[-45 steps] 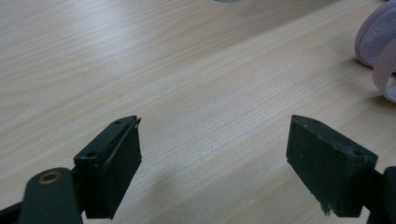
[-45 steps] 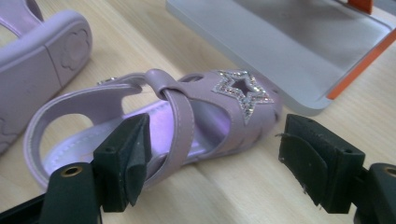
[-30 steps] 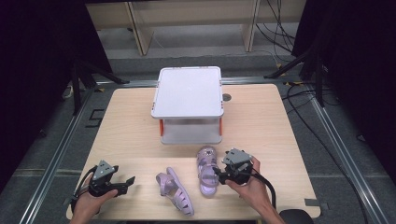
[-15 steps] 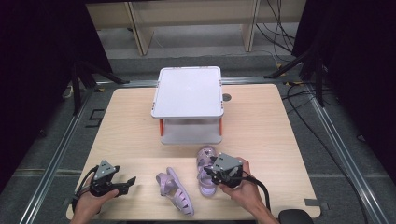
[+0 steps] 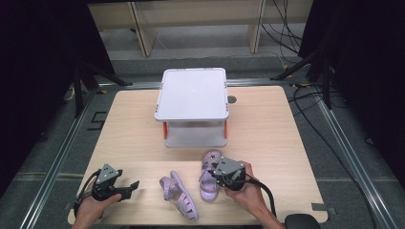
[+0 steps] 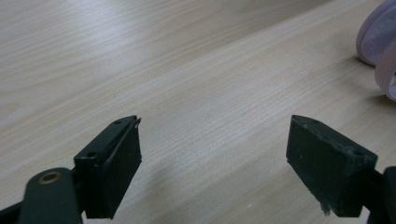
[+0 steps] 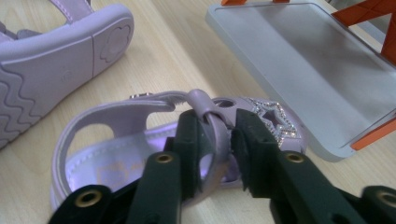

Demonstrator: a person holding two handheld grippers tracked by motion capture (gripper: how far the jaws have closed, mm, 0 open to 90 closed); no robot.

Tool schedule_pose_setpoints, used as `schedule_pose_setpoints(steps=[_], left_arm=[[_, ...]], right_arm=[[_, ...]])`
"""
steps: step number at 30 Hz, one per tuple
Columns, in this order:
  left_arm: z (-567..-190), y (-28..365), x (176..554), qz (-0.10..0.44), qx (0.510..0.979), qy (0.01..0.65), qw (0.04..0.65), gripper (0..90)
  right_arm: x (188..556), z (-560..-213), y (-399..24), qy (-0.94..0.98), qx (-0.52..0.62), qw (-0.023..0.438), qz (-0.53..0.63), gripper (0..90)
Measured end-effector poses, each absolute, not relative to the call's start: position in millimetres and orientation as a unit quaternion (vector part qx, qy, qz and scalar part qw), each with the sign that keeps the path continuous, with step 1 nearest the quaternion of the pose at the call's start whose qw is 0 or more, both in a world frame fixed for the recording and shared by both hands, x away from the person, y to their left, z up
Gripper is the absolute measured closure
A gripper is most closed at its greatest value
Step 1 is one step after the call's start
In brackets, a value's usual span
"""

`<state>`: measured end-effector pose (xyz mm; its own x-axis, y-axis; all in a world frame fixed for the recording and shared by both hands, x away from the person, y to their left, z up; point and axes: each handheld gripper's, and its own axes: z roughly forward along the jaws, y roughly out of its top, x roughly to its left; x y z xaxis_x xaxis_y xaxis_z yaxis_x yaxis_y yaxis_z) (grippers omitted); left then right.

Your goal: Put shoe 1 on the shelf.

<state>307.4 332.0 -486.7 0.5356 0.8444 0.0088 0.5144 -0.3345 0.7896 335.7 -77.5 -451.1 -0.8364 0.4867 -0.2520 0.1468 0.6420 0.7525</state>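
Pinching the strap of one purple sandal [image 7: 187,140], the right hand-held gripper [image 7: 215,140] has just closed; lifting is left; the left hand-held gripper [image 6: 212,154] waits wide.

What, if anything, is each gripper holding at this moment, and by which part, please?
The right gripper, whose jaws have just been closing, pinches the upright purple sandal by its ankle strap. The left gripper stands open over bare table, holding nothing.
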Motion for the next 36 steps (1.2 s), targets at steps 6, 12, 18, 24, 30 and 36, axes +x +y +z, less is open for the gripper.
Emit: schedule_pose_setpoints(steps=[6,12,18,24,30,36], left_arm=[[-486,333,306,0.218,0.788,0.426,0.388,17.5],[-485,333,307,0.22,0.786,0.425,0.391,17.4],[-485,333,307,0.221,0.786,0.426,0.389,17.5],[-486,334,307,0.221,0.787,0.426,0.386,17.5],[-486,336,308,0.224,0.789,0.426,0.381,17.5],[-487,336,307,0.22,0.787,0.431,0.383,17.5]], right_arm=[[342,-448,-91,0.868,0.203,0.202,0.405,78.5],[343,-441,-101,0.858,0.209,0.196,0.426,80.4],[341,-426,-106,0.85,0.197,0.207,0.443,80.8],[339,-403,-106,0.845,0.179,0.217,0.456,81.1],[342,-385,-103,0.838,0.168,0.218,0.471,81.1],[344,-361,-97,0.83,0.155,0.222,0.488,81.1]])
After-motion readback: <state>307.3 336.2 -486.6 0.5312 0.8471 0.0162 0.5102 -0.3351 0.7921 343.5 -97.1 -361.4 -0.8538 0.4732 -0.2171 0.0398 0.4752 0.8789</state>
